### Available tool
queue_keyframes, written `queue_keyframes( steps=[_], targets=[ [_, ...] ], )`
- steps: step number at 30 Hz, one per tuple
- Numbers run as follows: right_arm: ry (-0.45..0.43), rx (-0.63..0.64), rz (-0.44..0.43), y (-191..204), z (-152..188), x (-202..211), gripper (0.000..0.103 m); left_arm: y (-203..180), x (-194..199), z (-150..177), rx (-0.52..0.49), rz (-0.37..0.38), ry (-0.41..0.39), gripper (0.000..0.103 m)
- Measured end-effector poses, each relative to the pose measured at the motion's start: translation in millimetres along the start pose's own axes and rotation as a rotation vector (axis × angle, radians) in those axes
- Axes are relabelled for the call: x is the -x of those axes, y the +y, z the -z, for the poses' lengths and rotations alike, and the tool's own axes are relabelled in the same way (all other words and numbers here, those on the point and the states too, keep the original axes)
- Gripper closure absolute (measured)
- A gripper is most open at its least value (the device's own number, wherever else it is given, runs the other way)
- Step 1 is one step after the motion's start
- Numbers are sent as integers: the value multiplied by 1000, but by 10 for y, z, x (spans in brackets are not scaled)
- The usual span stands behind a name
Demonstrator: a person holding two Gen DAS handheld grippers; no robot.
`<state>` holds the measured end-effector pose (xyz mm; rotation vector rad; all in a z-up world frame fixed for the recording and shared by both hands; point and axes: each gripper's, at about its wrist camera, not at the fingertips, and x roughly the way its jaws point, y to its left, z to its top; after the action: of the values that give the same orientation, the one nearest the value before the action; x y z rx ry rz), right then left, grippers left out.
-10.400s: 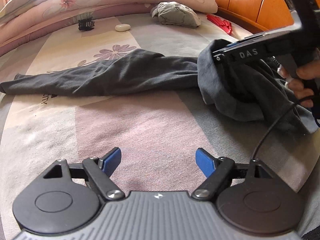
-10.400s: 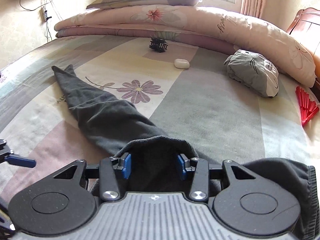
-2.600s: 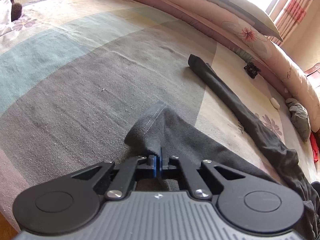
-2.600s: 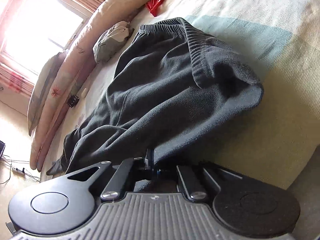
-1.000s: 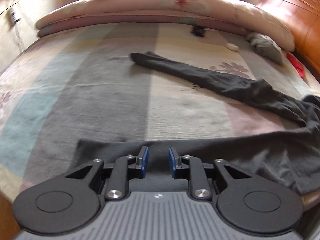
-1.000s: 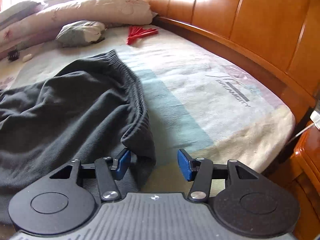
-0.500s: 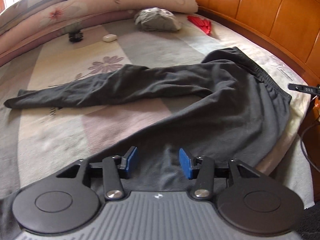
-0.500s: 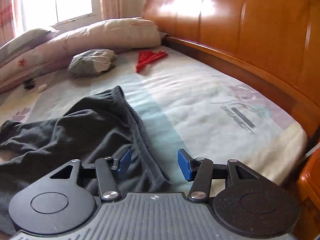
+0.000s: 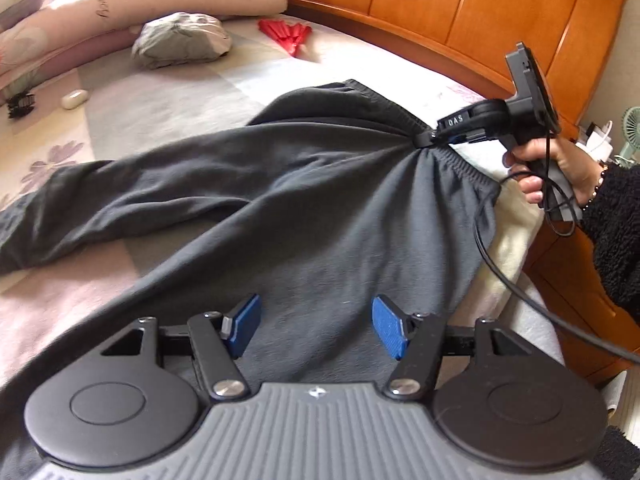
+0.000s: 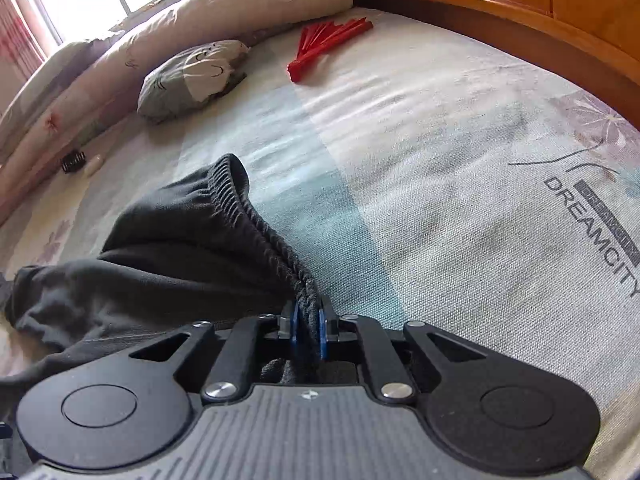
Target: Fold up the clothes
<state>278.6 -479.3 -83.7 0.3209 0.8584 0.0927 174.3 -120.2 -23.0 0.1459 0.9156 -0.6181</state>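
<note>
Dark grey sweatpants point(image 9: 280, 200) lie spread across the bed, legs running off to the left. My left gripper point(image 9: 316, 330) hovers open over the near leg, its blue pads apart with nothing between them. My right gripper point(image 10: 307, 330) is shut on the ribbed waistband point(image 10: 256, 220) of the sweatpants, and cloth bunches between its blue pads. In the left wrist view the right gripper point(image 9: 430, 140) pinches the waistband point(image 9: 452, 160) at the bed's right edge, pulling folds toward itself, held by a person's hand point(image 9: 560, 164).
A grey cushion point(image 10: 196, 76), a red folded fan point(image 10: 324, 44), a black hair clip point(image 10: 74, 161) and a small white case point(image 9: 74, 99) lie near the long floral bolster point(image 9: 132, 4). A wooden headboard point(image 9: 460, 12) runs along the right. A black cable point(image 9: 508, 280) hangs from the right gripper.
My right gripper has shut on the waistband, which it was open beside half a second ago. My left gripper stays open and has turned right over the sweatpants.
</note>
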Motion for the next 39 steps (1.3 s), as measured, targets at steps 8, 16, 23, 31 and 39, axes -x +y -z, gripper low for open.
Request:
queue_keyframes(
  steps=[8, 16, 23, 31, 39],
  targets=[
    [-55, 109, -151, 185, -731, -238, 39, -87, -124, -47, -20, 22, -5, 33],
    [89, 157, -254, 383, -959, -933, 86, 74, -209, -121, 36, 14, 5, 33],
    [-79, -37, -90, -157, -1221, -730, 88, 82, -256, -172, 40, 20, 7, 33],
    [-90, -135, -111, -363, -983, -370, 57, -46, -212, -138, 1, 30, -4, 32],
    [-7, -149, -200, -499, -76, 222, 41, -159, -148, -65, -24, 39, -8, 29]
  ],
)
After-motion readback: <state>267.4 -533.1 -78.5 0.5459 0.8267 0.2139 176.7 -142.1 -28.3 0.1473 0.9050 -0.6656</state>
